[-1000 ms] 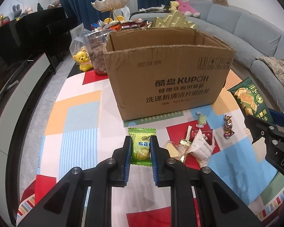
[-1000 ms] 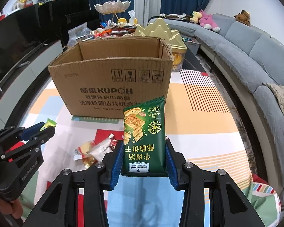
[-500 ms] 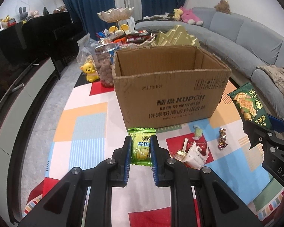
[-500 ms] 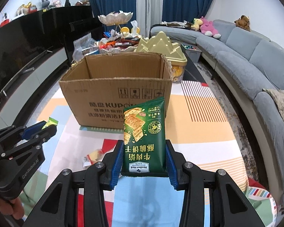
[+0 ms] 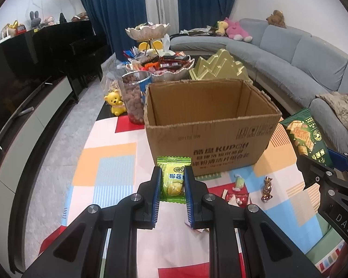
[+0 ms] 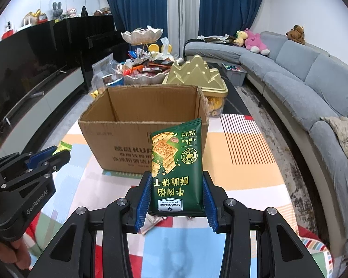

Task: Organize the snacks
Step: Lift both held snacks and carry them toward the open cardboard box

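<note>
My left gripper (image 5: 173, 176) is shut on a small light-green candy packet (image 5: 173, 180), held upright above the colourful mat. My right gripper (image 6: 176, 185) is shut on a dark green cracker packet (image 6: 176, 171), also lifted off the mat. An open cardboard box (image 5: 211, 125) stands just beyond both grippers, and its inside looks bare from here. In the left wrist view the cracker packet (image 5: 306, 136) and the right gripper (image 5: 322, 166) show at the right edge. The left gripper (image 6: 55, 155) shows at the left in the right wrist view.
Loose wrapped sweets (image 5: 266, 185) lie on the mat (image 5: 104, 162) in front of the box. Behind the box stand a jar of brown balls (image 5: 134, 99), a yellow bear figure (image 5: 114, 102), a tiered snack dish (image 5: 157, 64) and a gold tin (image 6: 197, 76). A grey sofa (image 6: 301, 81) runs along the right.
Both grippers have risen with their packets. The box now sits lower in view, so more of its inside shows, and the loose sweets look smaller.
</note>
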The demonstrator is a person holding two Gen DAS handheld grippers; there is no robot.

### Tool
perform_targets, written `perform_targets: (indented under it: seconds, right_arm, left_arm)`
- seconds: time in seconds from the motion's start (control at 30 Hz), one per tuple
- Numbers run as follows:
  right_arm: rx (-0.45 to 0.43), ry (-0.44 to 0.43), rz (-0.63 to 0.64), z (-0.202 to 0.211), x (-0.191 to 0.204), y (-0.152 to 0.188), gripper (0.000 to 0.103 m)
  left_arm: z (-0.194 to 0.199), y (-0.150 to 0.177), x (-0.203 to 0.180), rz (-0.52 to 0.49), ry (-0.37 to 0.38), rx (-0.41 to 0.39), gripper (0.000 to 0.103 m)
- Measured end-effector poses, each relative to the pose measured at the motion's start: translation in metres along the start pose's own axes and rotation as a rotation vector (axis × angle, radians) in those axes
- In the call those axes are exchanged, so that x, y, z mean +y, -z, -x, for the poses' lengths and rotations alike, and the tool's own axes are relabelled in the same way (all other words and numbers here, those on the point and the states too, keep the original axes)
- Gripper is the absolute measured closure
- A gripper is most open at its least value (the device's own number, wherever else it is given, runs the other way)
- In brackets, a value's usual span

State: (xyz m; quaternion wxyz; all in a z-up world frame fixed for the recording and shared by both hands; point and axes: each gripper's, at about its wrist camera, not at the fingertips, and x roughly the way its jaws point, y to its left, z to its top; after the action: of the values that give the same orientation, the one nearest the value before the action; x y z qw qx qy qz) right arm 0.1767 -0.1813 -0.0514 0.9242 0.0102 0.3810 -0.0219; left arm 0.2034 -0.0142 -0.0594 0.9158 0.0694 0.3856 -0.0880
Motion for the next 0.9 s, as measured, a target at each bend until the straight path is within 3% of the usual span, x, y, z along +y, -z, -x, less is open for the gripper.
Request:
perform_targets:
  seconds: [0.9]
  right_arm:
    - [-0.107, -0.015, -0.002, -0.010, 0.001, -0.081, 0.060]
  left_arm:
    - [-0.012, -0.072, 0.006, 0.049, -0.011, -0.075, 0.083]
